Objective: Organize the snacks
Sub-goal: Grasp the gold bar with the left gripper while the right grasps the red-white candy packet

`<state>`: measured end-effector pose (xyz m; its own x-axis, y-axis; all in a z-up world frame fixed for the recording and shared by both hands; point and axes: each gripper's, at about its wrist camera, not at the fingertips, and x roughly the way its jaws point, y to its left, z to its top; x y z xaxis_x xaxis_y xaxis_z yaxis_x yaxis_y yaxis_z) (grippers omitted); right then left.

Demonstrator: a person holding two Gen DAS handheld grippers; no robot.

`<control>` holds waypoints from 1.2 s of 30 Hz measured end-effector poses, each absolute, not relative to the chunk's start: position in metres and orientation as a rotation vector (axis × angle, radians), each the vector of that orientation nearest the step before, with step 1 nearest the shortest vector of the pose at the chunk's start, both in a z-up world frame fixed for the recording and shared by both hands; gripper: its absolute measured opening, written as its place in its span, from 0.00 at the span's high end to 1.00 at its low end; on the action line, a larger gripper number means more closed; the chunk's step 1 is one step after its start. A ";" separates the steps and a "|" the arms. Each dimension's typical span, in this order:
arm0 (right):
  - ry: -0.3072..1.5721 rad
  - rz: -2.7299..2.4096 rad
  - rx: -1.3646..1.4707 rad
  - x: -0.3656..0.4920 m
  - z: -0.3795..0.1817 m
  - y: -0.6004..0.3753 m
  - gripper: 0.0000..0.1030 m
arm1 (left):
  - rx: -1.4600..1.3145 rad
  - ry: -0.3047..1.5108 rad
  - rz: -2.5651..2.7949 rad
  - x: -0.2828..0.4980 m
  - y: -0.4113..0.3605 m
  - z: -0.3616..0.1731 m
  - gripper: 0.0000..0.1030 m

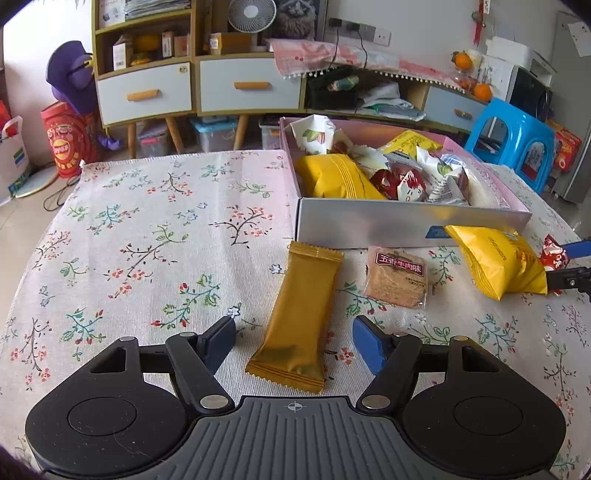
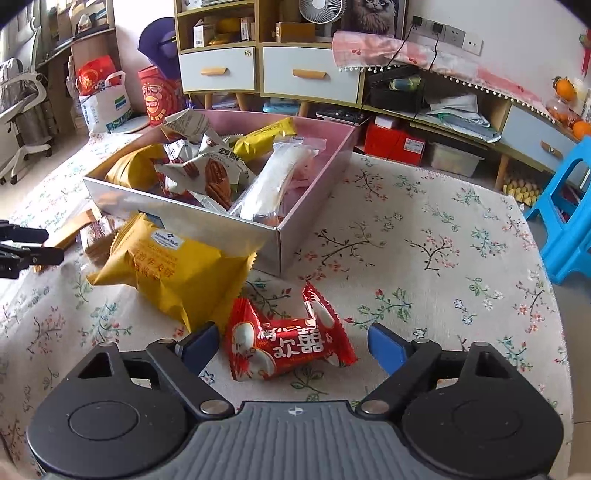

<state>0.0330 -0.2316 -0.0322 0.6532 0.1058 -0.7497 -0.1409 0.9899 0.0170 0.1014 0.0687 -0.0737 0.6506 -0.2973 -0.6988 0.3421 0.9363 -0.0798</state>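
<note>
The small see-through snack pack [image 1: 397, 277] has a dark red label with white Chinese writing, 五香牛肉味. The red snack [image 2: 288, 341] shows big white Chinese letters and a white picture. The puffy yellow bag [image 2: 173, 269] has a small blue and white label, too small to read.

A box [image 1: 406, 221] with shiny silver sides and a pink inside sits on the bench [image 1: 147, 221]. It is full of snacks: a yellow pack [image 1: 332, 177], white packs with nut pictures [image 2: 210, 173], red ones, and a long white pack in clear wrap [image 2: 273, 181].

The left gripper [image 1: 293, 338] is open wide. A long gold-brown bar [image 1: 301, 321] lies flat on the bench between its blue fingers [image 1: 369, 345], and they do not touch it. The right gripper [image 2: 293, 343] is open wide too, with the red snack lying between its fingers. The yellow bag is just beside the red snack and leans on the front of the box.

The bench has a white cloth with little flowers and twigs. Behind it are white drawers with orange handles [image 1: 147, 94], a small white fan [image 1: 251, 14], a cat picture [image 2: 376, 13], oranges [image 1: 482, 90] and a blue stool [image 1: 513, 140].
</note>
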 end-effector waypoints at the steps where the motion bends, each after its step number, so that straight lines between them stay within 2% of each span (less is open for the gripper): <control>1: 0.853 0.141 -0.043 0.034 -0.033 -0.231 0.31 | 0.058 0.778 -0.358 0.101 0.069 -0.074 0.33; 12: 0.848 0.155 -0.016 0.033 -0.034 -0.229 0.45 | 0.082 0.778 -0.298 0.106 0.059 -0.073 0.46; 22: 0.829 0.119 0.037 0.035 -0.032 -0.231 0.55 | 0.085 0.778 -0.272 0.109 0.051 -0.071 0.67; 24: 0.830 0.110 0.053 0.036 -0.031 -0.232 0.64 | 0.085 0.780 -0.271 0.109 0.051 -0.071 0.71; 26: 0.834 0.098 0.066 0.037 -0.031 -0.233 0.67 | 0.078 0.785 -0.265 0.110 0.049 -0.070 0.75; 31: 0.824 0.098 0.082 0.038 -0.027 -0.231 0.74 | 0.040 0.802 -0.251 0.113 0.049 -0.068 0.75; 36: 0.806 0.098 0.091 0.036 -0.019 -0.228 0.76 | 0.013 0.808 -0.237 0.114 0.052 -0.067 0.75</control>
